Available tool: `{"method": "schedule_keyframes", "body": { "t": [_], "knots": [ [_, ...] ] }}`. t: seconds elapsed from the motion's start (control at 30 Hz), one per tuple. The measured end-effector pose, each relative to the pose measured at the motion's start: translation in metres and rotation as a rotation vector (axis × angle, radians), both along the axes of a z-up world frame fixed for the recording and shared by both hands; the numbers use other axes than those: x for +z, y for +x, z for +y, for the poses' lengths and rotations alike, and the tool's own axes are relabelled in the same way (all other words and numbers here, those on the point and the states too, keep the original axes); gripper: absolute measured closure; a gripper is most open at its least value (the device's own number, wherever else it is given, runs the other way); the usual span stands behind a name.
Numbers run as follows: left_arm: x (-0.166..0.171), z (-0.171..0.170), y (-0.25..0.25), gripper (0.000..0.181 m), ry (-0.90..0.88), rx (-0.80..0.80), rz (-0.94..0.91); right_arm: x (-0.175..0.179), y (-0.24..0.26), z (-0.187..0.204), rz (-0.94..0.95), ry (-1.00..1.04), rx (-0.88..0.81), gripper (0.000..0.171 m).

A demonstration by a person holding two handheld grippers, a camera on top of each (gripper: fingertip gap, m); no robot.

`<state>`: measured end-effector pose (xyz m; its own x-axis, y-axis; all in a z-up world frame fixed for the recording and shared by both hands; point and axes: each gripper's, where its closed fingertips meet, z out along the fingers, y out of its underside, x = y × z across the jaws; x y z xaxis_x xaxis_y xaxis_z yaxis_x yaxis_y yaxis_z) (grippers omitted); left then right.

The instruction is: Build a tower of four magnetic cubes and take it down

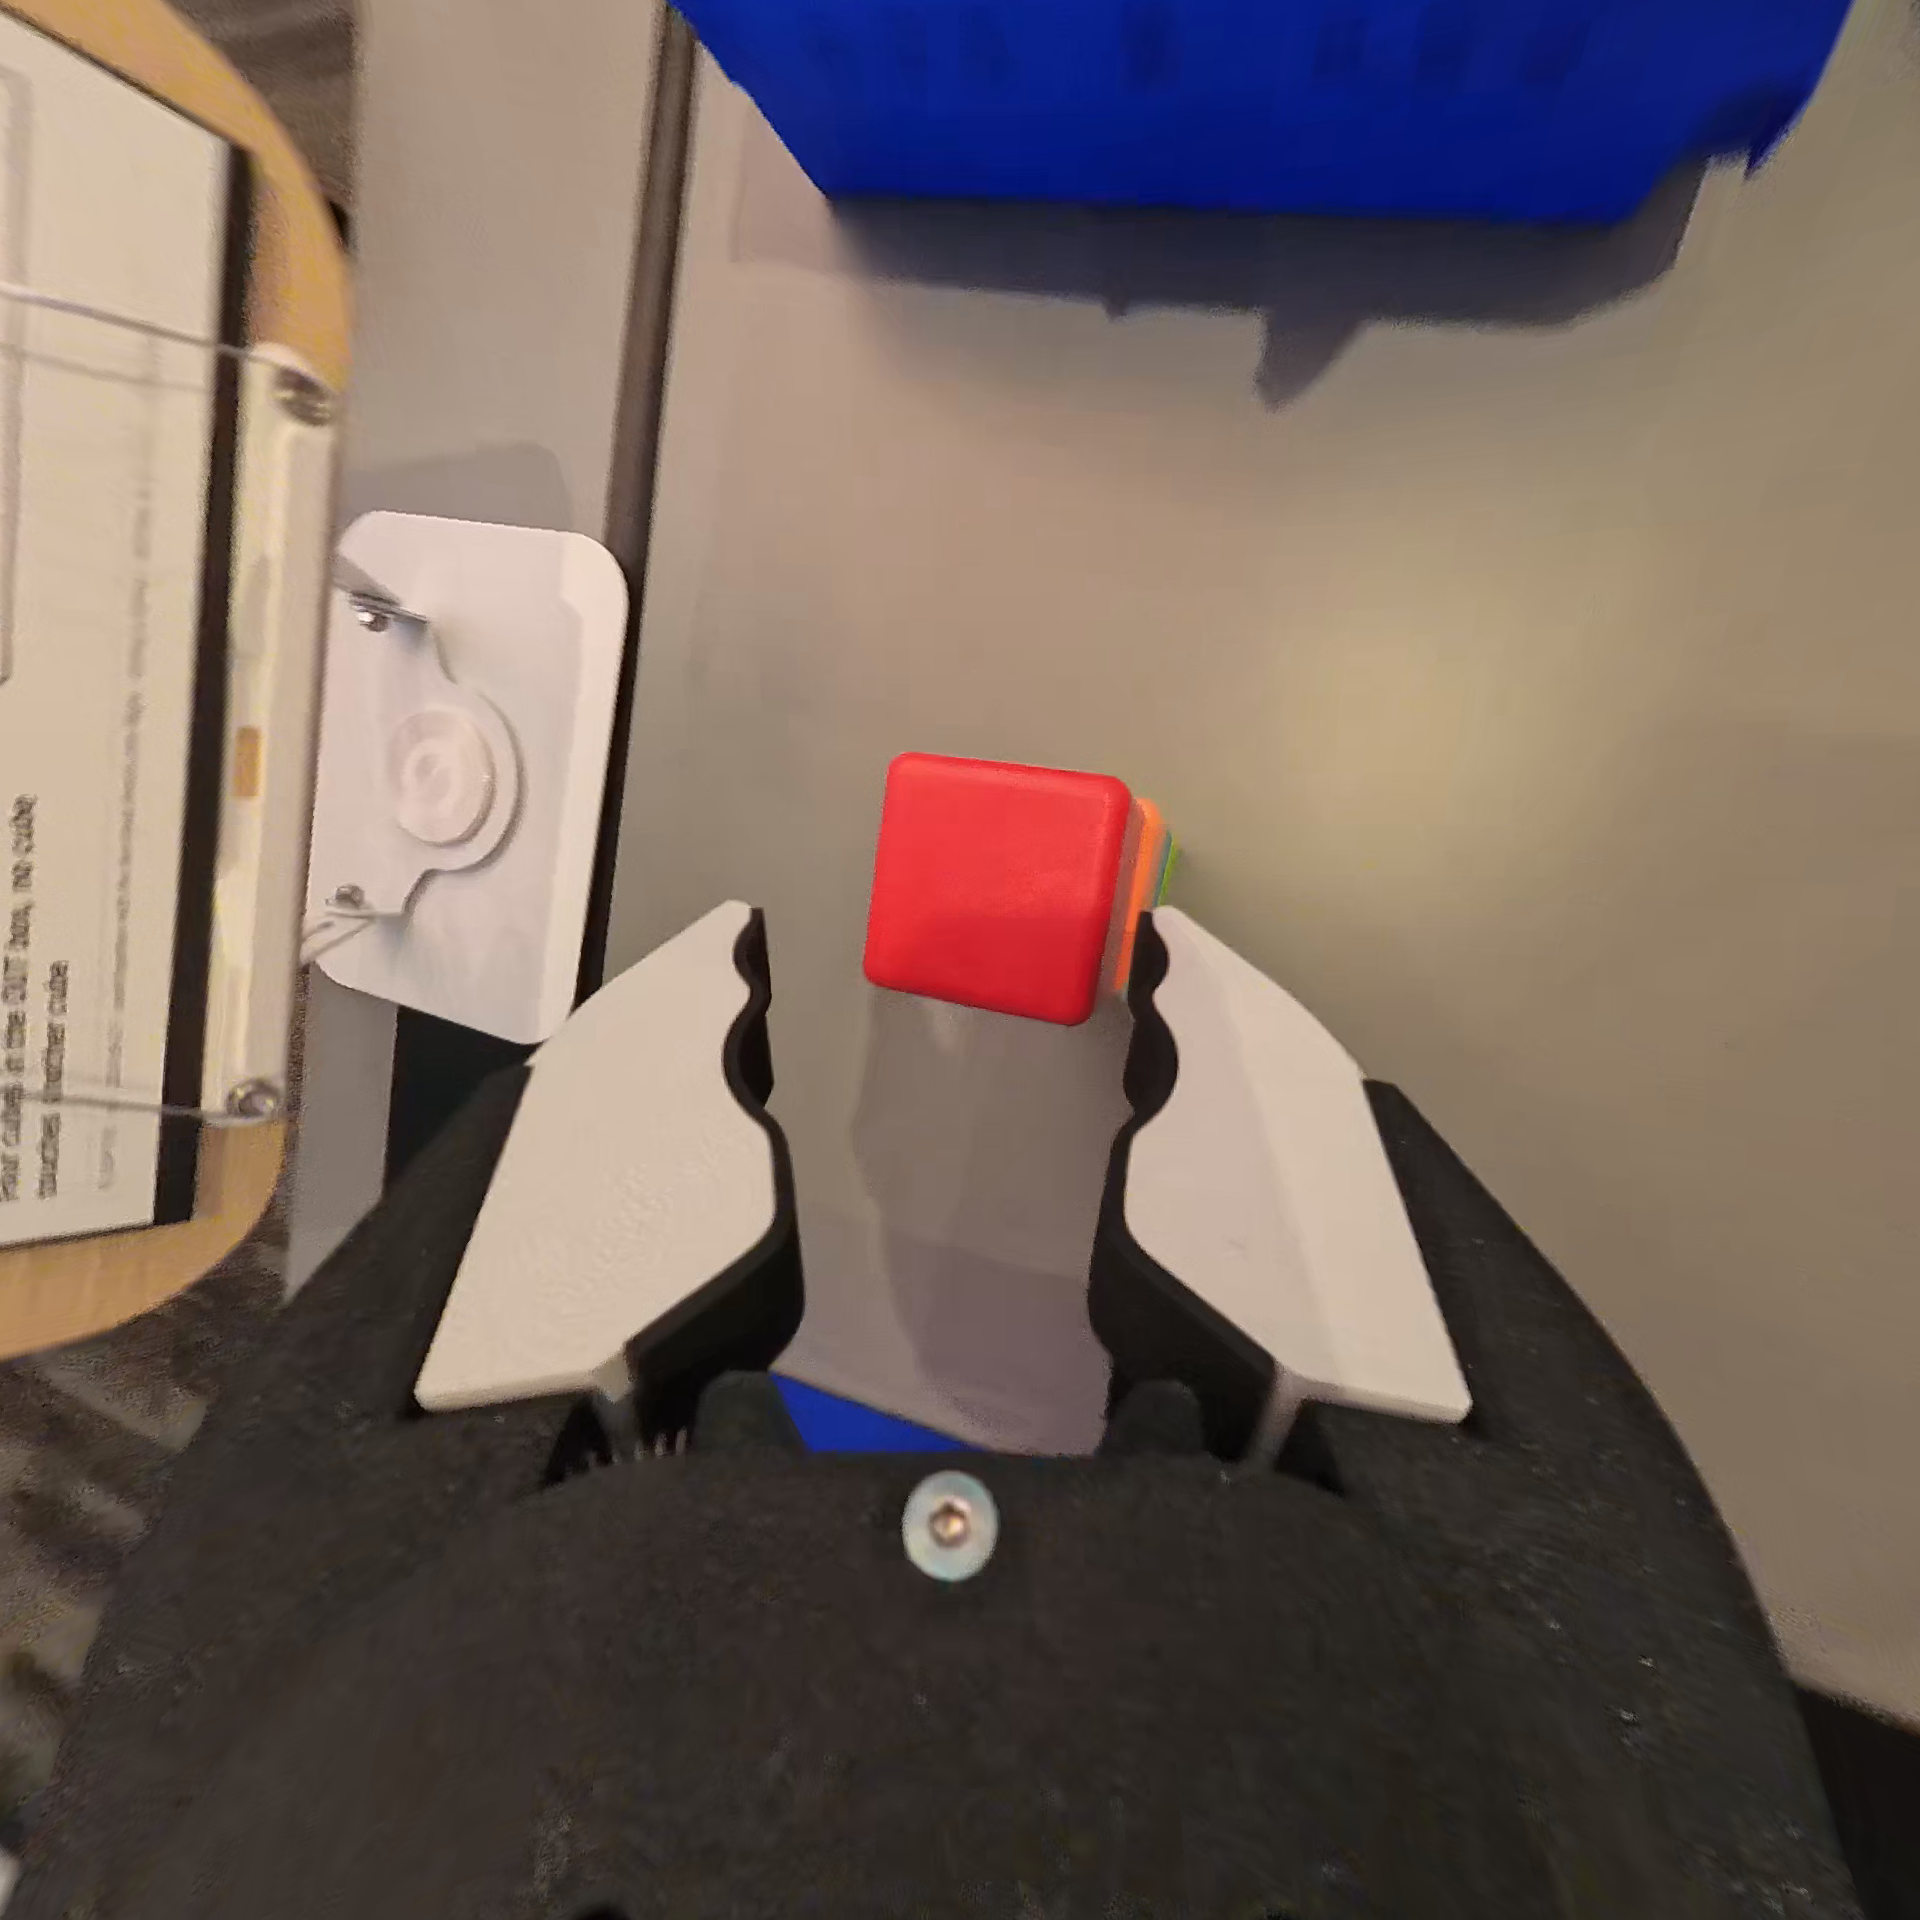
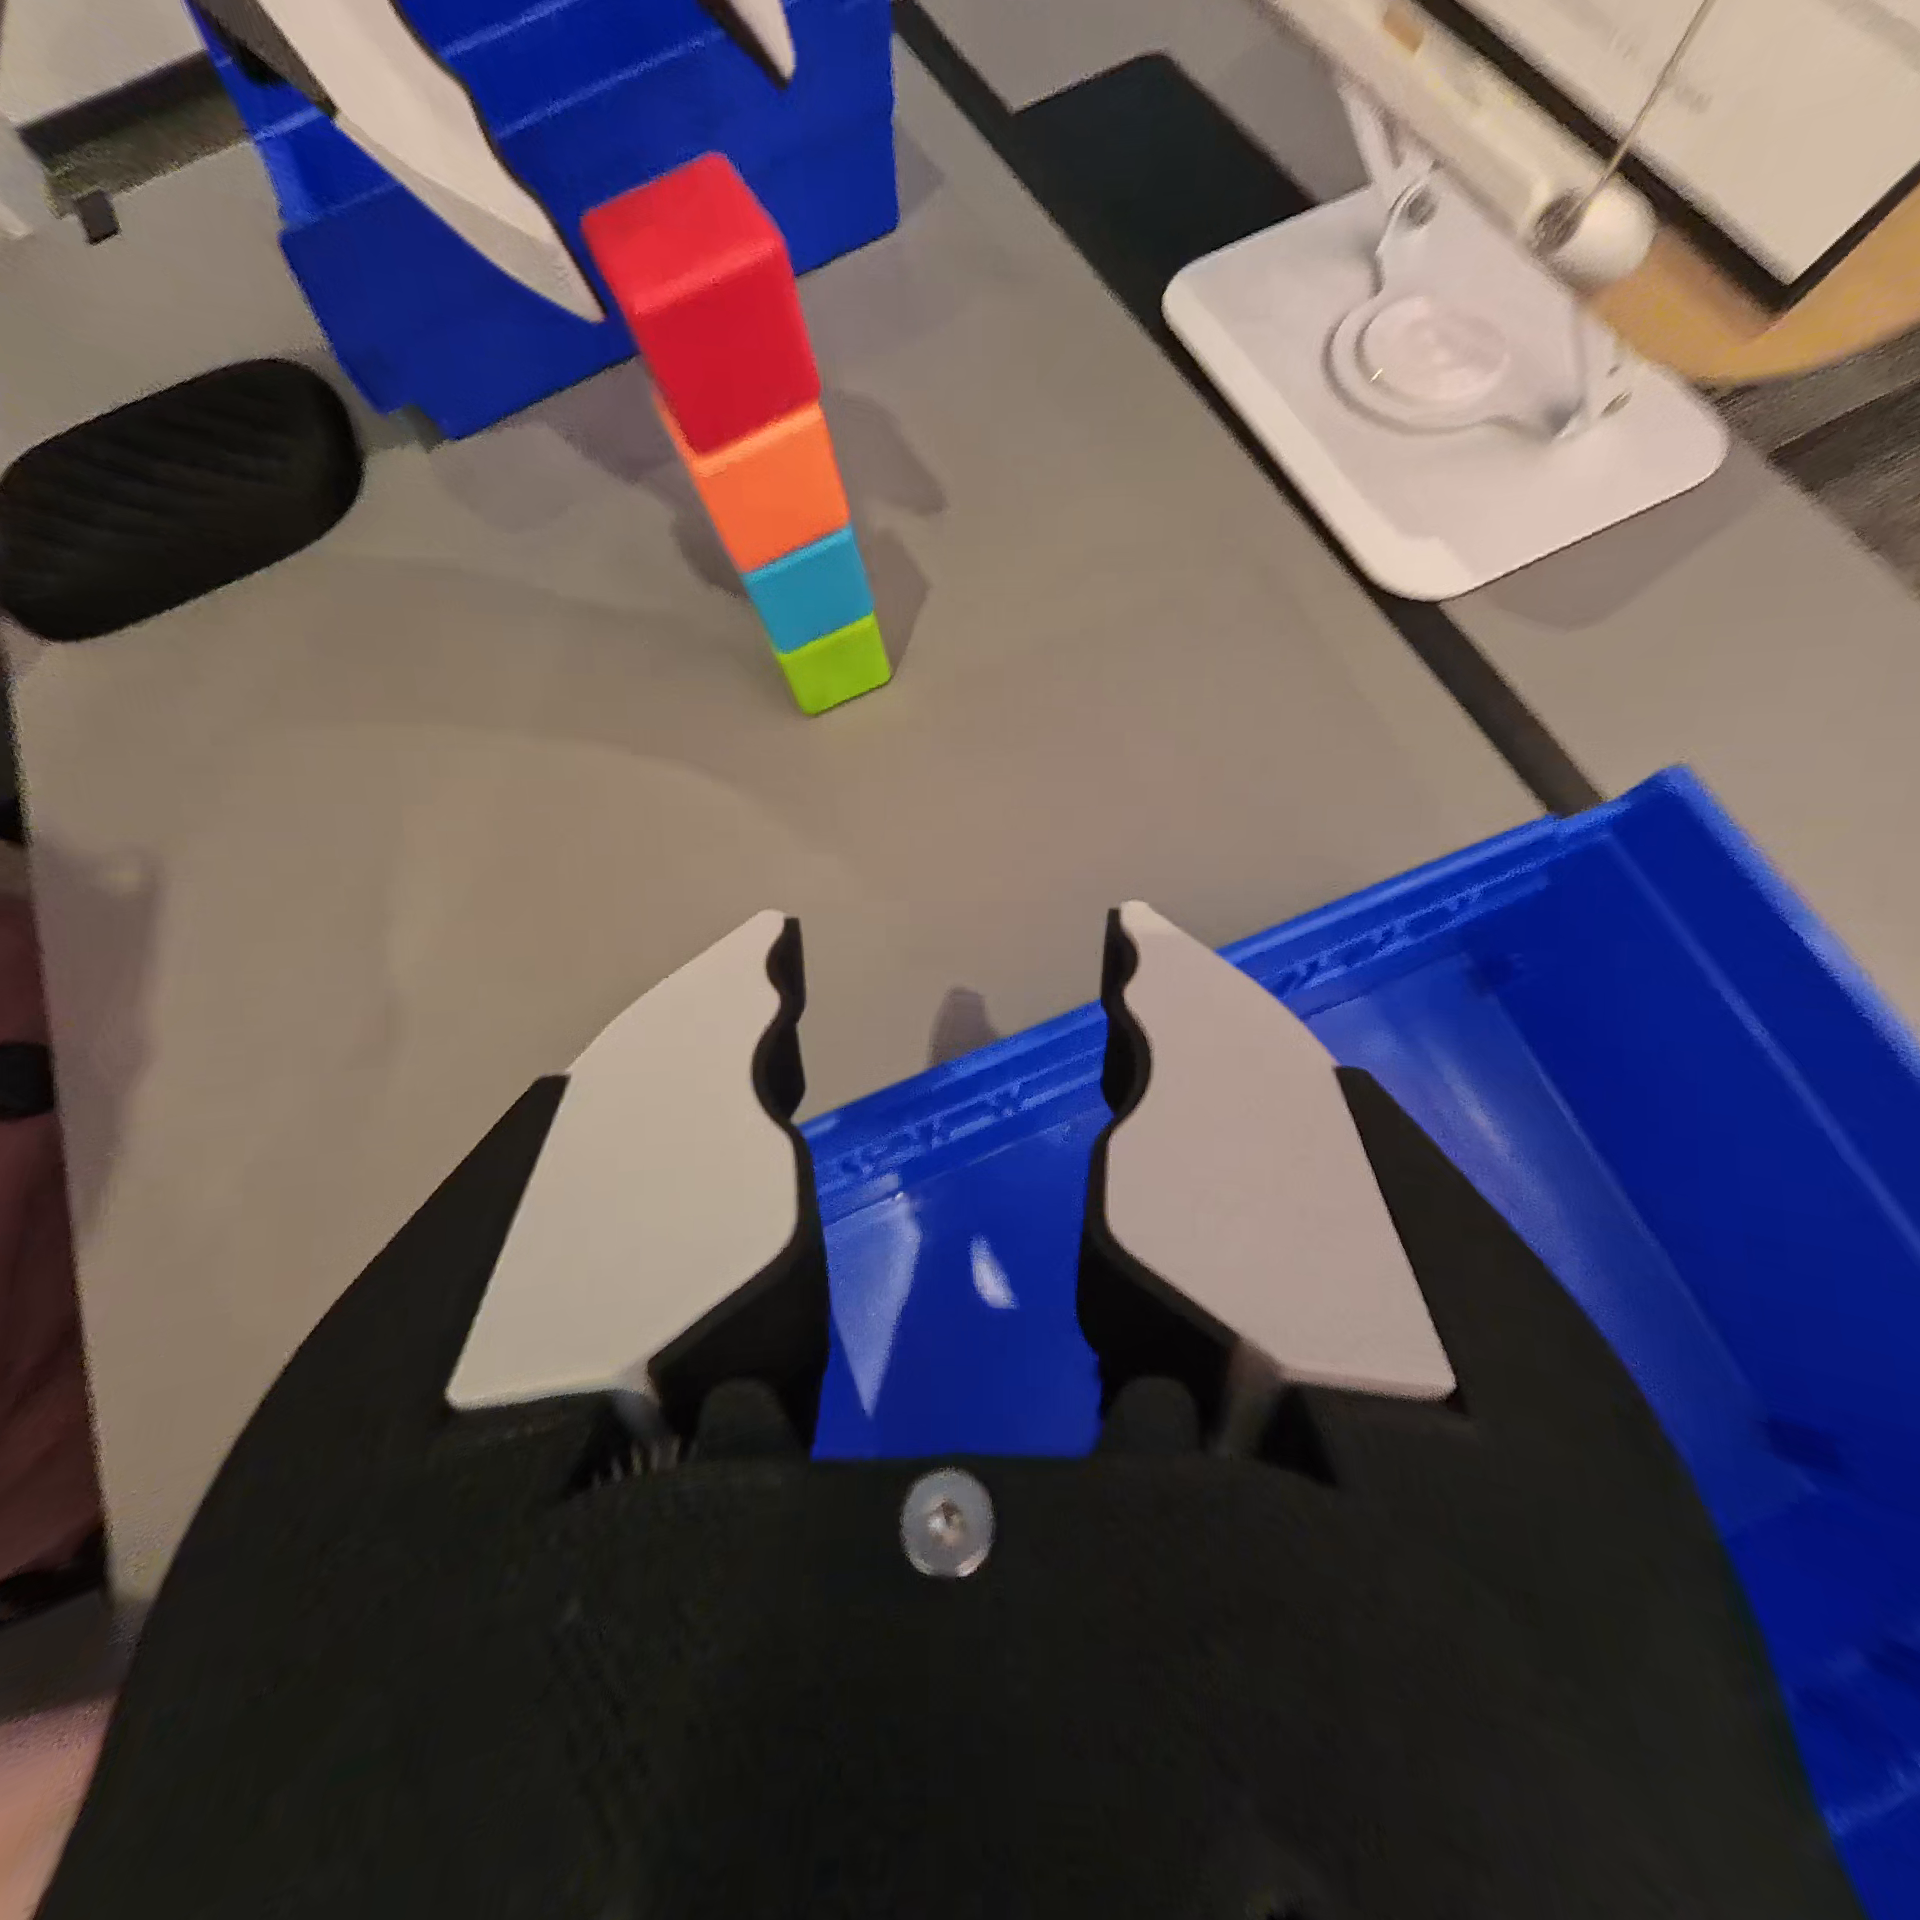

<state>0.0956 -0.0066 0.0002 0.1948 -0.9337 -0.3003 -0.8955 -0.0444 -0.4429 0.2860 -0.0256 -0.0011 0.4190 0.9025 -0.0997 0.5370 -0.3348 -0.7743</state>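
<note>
The tower of four smooth plastic magnetic cubes [image 2: 743, 436] stands upright on the flat grey tabletop [image 2: 416, 831], roughly mid-surface, w/ nothing propping it. Bottom to top: lime-green cube [image 2: 836, 665], teal-blue cube [image 2: 805, 587], orange cube [image 2: 769, 483], red cube [image 2: 707, 301] on top. Stack looks a bit staggered, but the wide lens may exaggerate that; all four touch.

So the build half reads as done. Take-down looks about to start or not begun: no cube is off the stack yet.

The left black-and-grey tongs [image 1: 951, 920] hang above the tower, looking down on the red cube's top face, open, fingers either side of it and not closed on it. Right finger tip sits just beside the orange edge; contact can't be told. In the right wrist view those same left tongs show at the top, beside the red cube.

The right black-and-grey tongs [image 2: 951, 920] are open and empty, well apart from the tower, over the rim of a blue plastic bin [image 2: 1558, 1039]. A second blue plastic bin [image 2: 468, 343] sits behind the tower.

Left to do, by my read: pull all 4 cubes off one by one; magnets will resist, so the lower stack may need steadying
</note>
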Motion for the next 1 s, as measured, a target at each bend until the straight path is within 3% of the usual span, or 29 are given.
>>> {"method": "schedule_keyframes", "body": {
  "t": [0.13, 0.27, 0.47, 0.6, 0.67, 0.77, 1.0],
  "knots": [
    [0.014, 0.001, -0.009, 0.115, 0.021, 0.146, -0.23, 0.014, -0.013, 0.012, -0.024, 0.124, -0.055, 0.115],
    [0.017, -0.013, -0.014, 0.111, 0.023, 0.18, -0.419, 0.02, -0.037, 0.011, -0.022, 0.17, -0.034, 0.115],
    [0.007, -0.026, -0.018, 0.089, 0.054, 0.207, -0.632, 0.015, -0.064, 0.008, -0.089, 0.213, -0.022, 0.115],
    [-0.021, -0.028, -0.013, 0.081, 0.0, 0.224, -0.664, 0.01, -0.077, 0.005, -0.117, 0.223, -0.003, 0.114],
    [-0.029, -0.025, -0.01, 0.085, 0.017, 0.231, -0.676, 0.009, -0.082, 0.003, -0.118, 0.223, 0.004, 0.114],
    [-0.028, -0.013, -0.006, 0.097, 0.099, 0.228, -0.718, 0.007, -0.088, 0.001, -0.115, 0.219, 0.011, 0.114],
    [-0.042, 0.001, 0.011, 0.089, 0.028, 0.185, -0.78, 0.004, -0.093, 0.0, -0.104, 0.212, 0.039, 0.114]
  ]
}}
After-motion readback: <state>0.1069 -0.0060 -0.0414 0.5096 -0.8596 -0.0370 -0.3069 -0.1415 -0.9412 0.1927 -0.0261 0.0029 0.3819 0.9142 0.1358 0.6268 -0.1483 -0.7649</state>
